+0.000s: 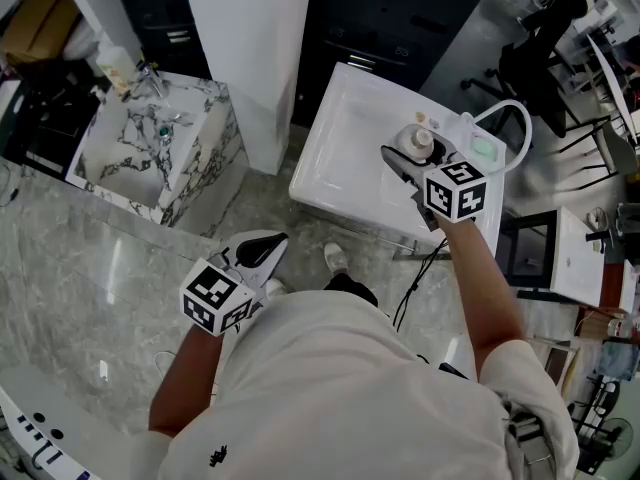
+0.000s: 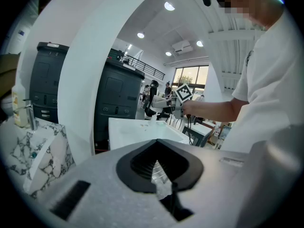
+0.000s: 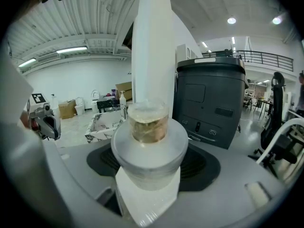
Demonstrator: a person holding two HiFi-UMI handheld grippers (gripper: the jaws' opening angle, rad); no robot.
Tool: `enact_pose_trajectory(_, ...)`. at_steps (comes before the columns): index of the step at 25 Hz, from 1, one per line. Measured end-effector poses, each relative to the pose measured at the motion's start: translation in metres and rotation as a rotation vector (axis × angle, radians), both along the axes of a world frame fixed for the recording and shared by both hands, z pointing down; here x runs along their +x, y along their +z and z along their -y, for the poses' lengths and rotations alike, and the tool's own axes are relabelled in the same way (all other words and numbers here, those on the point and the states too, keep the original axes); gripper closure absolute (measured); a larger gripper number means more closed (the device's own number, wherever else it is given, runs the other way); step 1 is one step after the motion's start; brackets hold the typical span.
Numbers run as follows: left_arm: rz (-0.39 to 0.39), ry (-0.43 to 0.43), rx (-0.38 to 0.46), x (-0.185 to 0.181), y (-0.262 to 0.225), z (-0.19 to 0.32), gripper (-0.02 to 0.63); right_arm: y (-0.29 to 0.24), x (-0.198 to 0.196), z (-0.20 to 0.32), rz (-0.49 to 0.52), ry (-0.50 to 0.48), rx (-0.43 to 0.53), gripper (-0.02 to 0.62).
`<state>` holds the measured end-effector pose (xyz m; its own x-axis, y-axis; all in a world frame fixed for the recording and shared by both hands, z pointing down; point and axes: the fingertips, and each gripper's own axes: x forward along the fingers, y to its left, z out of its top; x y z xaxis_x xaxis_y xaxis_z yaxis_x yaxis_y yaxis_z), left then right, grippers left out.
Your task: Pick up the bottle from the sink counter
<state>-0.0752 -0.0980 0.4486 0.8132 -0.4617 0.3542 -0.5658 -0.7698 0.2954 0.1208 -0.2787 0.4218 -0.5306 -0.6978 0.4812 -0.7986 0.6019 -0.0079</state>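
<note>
The right gripper (image 1: pixel 408 160) is clamped on the bottle (image 1: pixel 418 142) near the far right corner of the sink counter (image 1: pixel 335 143), the left gripper (image 1: pixel 262 251) hangs closed and empty, so the grasp looks made and a steady, upright lift comes next.

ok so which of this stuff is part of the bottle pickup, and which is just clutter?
In the job:
- bottle
- right gripper, shut on the bottle
- white sink

Lying about:
- left gripper, shut, empty
- marble sink
- soap bottle
- tap
- black cabinet
</note>
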Motion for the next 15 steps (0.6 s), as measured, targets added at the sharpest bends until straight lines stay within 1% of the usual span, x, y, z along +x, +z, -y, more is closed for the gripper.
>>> enact_pose_trajectory(6,0.003,0.001,0.0,0.01,-0.001,0.012,0.6,0.003,0.009,0.008,-0.003,-0.002,-0.006,0.245)
enact_pose_trajectory(15,0.008,0.001,0.0,0.035,-0.005,0.036,0.6,0.007,0.029,0.028,-0.005,-0.011,-0.014,0.245)
